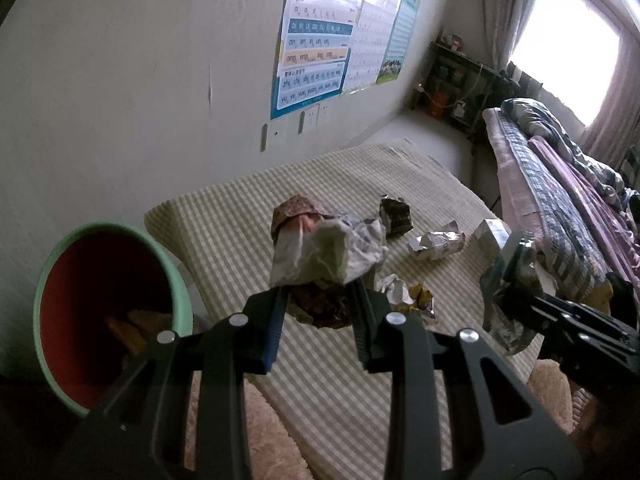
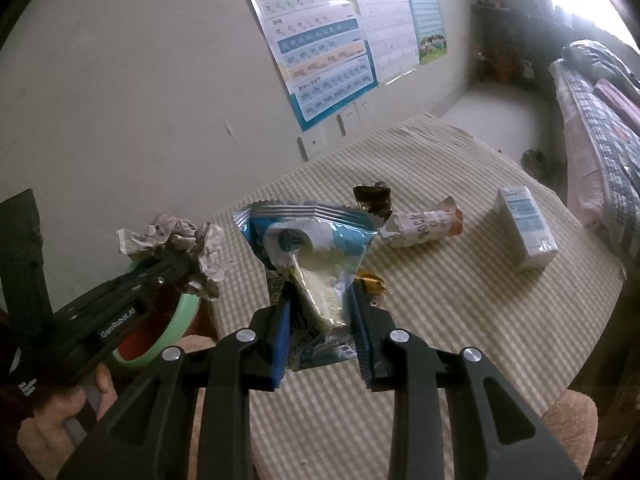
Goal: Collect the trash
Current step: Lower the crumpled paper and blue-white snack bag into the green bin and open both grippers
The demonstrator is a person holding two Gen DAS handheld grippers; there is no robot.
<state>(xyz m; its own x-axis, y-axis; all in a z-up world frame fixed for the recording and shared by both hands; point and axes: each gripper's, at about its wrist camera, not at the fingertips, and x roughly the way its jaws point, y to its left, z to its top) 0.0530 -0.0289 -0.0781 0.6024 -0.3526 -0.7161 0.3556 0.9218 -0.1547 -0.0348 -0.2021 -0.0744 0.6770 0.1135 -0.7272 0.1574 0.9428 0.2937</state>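
**Two pieces of trash being held above a striped cloth**

Two grippers are being shown, each closed on one item.

1. Left gripper: its jaws are being kept narrow, clamped on a crumpled paper wad printed in grey, which is being held up off the table. From the right wrist view the same wad is being seen above the rim of the bin.

2. Right gripper: its jaws are being pressed onto a blue and white snack bag, clear of the table, with pale crumbs showing through its clear part. In the left wrist view this bag is being seen at the right edge of the table.

3. Bin: green outside, red inside, standing at the left end of the table beside the wall; something tan is lying in it.

4. Table: being covered by a beige striped cloth. Items still lying on it:
 - a dark wrapper near the far side;
 - a torn white and orange wrapper just beside it;
 - a small white carton, upright, towards the right;
 - a gold wrapper behind the right gripper's finger;
 - a brown patterned wrapper, partly hidden behind the wad.

5. Posters are being displayed on the wall behind the table.
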